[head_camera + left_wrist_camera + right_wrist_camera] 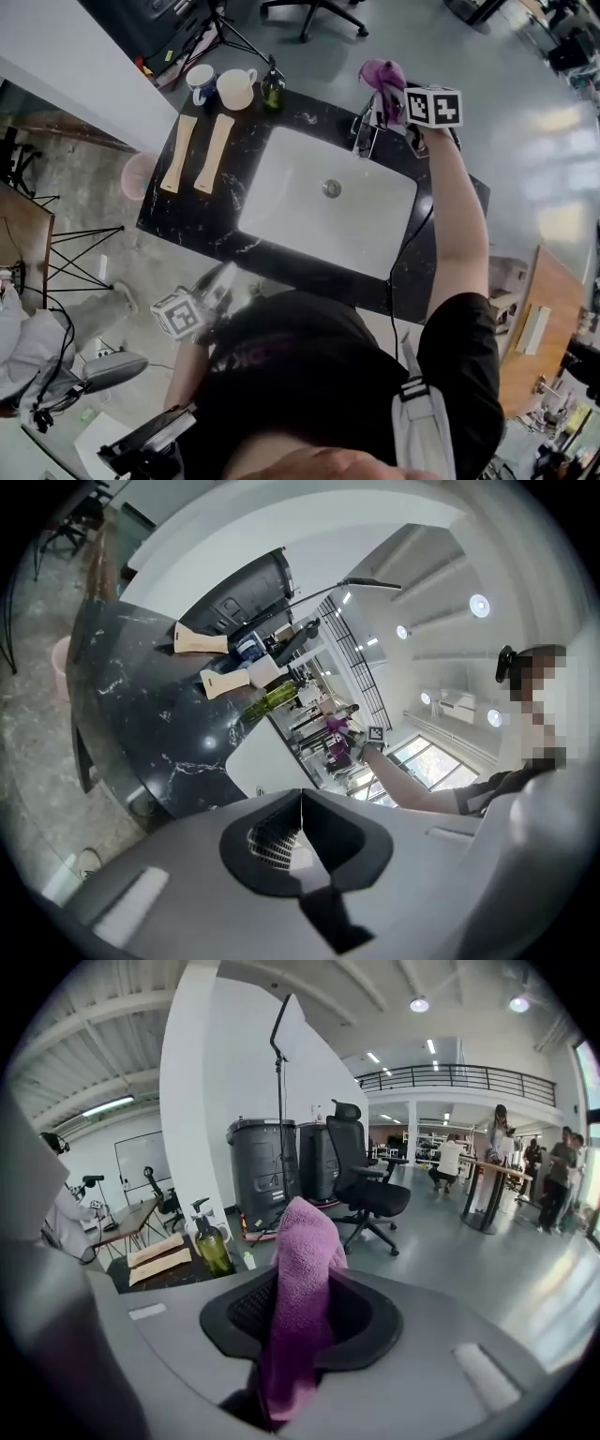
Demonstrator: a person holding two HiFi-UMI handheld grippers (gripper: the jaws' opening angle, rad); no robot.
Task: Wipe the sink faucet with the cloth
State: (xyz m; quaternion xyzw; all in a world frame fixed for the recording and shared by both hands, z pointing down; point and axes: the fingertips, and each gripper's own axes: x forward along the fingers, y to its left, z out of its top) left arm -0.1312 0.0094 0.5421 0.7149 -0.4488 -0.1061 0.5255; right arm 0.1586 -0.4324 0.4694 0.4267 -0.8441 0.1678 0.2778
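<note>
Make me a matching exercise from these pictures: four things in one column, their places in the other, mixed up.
1 cloth
2 bottle
3 wooden boards
4 drain

A middle of the sink
B in the jaws of the right gripper
C lying on the counter, left of the sink
D standing beside the cups

Pairs: 1-B, 2-D, 3-C, 4-A

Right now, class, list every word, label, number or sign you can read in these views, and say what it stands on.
No text can be read anywhere.
Black shirt: faint pinkish print, too blurred to read.
Upper marker cube: black-and-white square patterns, no words.
Lower marker cube: the same.
Green bottle: no legible label.
Purple cloth: no tag shows.
</note>
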